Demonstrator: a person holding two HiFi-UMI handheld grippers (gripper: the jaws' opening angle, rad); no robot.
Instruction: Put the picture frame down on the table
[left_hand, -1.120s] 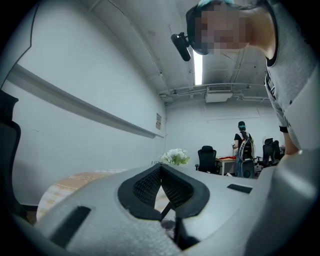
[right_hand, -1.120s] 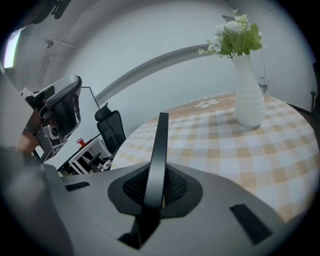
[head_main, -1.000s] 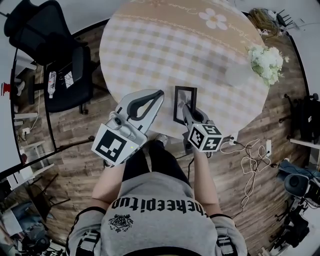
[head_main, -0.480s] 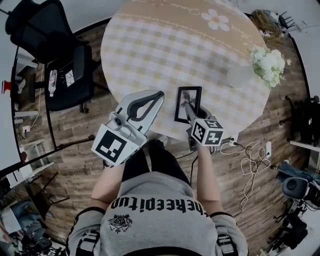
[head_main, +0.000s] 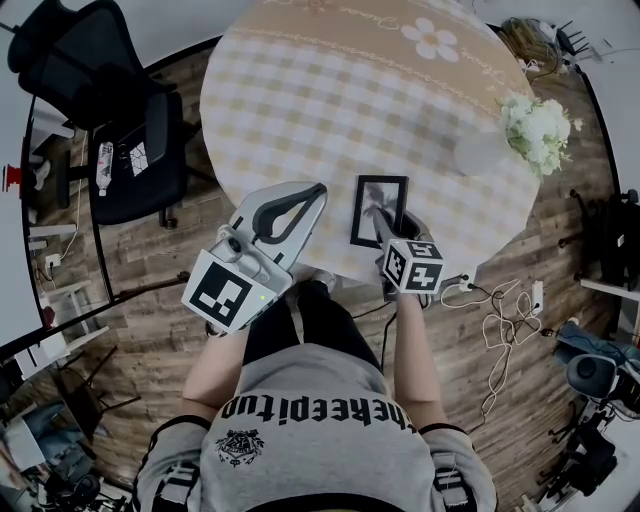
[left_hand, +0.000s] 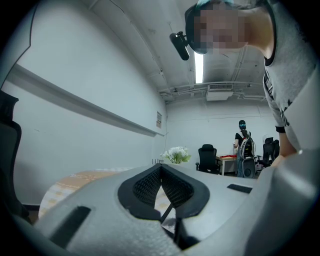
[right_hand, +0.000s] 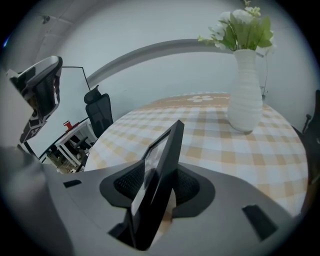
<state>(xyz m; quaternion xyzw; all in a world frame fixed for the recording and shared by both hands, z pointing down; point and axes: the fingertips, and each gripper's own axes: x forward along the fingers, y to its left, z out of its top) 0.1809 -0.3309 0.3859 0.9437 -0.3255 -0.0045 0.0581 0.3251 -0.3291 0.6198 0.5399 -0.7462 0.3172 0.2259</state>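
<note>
- Right tool (head_main: 381, 222): its jaws have just been opening and now stand spread. The picture frame (head_main: 392, 195) sits between them unpinched, which we judge to be a release.
- The frame is at lower centre of the head view, on the desk (head_main: 330, 90) close to its lower rim. The right gripper view shows it edge-on and tilted.
- Left tool (head_main: 298, 203): tips pressed together and empty, left of the frame. We judge it is parked clear of the work.
- The tool body hides the frame's lower edge, so we cannot confirm that it lies fully flat. Its print is too small to make out.
</note>
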